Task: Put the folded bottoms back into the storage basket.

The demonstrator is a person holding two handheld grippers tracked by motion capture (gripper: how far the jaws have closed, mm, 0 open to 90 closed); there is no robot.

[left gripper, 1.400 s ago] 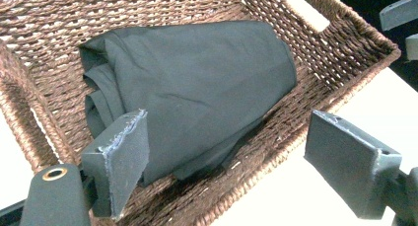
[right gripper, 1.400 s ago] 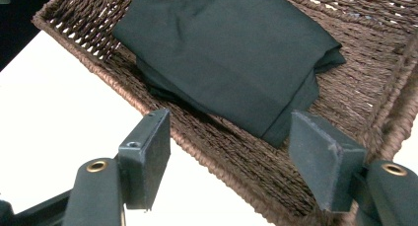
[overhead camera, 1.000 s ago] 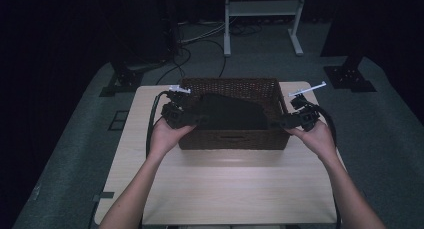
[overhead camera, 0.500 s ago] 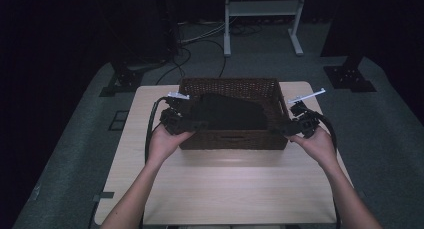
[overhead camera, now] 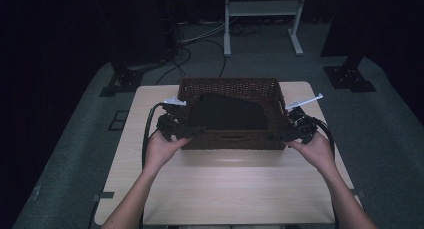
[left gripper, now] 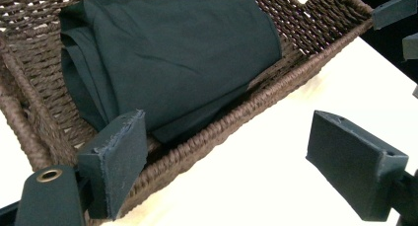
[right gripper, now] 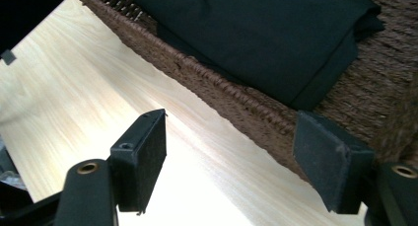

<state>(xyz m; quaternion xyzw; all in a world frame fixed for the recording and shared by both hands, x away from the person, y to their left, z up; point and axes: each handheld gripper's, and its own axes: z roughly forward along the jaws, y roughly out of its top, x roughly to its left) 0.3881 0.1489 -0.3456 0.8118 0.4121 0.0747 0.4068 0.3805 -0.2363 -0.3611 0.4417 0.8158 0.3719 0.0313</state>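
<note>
1. On the pale wood-grain worktop (overhead camera: 220, 189) sits a rectangular basket (overhead camera: 230, 139) of dark brown woven wicker, its rim a thick twisted braid and its walls a tight ribbed weave
2. Inside the basket lies a folded dark cloth (overhead camera: 227, 113), smooth and matte, with soft rounded folds stacked at one end; in the left claw's view the cloth (left gripper: 167, 53) reaches nearly from wall to wall
3. At the basket's near left corner, the left claw (overhead camera: 190, 131) stands spread: one flat, black, rubbery pad (left gripper: 116, 159) sits over the braided rim on the inner side, and the other hangs over the bare worktop outside, so the front wall runs between them with neither pad pressing it
4. At the near right corner, the right claw (overhead camera: 281, 135) is likewise spread across the wall, one blocky pad (right gripper: 328, 159) on the basket side and its mate over the worktop, nothing pinched
5. Beyond the worktop, grey carpet carries black cables (overhead camera: 200, 39) and a white metal frame (overhead camera: 260, 19)
</note>
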